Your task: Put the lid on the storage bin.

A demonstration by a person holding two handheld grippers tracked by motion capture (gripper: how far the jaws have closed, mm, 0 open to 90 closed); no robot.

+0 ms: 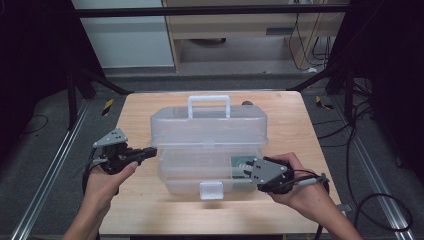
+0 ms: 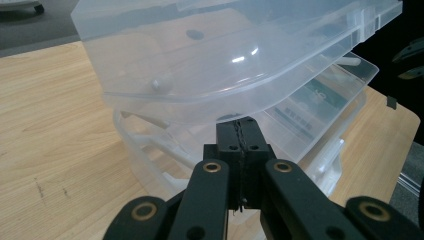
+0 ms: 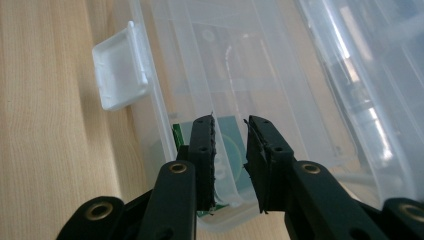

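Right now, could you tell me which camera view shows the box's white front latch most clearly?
The right gripper view: the white latch sits close and sharp on the clear box's front rim, beside the slightly parted right gripper. The high view shows the latch small, at the front centre. The left gripper view shows the raised lid, with no latch I can pick out.

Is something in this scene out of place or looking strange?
Nothing looks spilled or broken. The one unusual thing: the clear plastic box has its lid raised, with the shut left gripper at the lid's edge. A green packet lies in the box below the right gripper.
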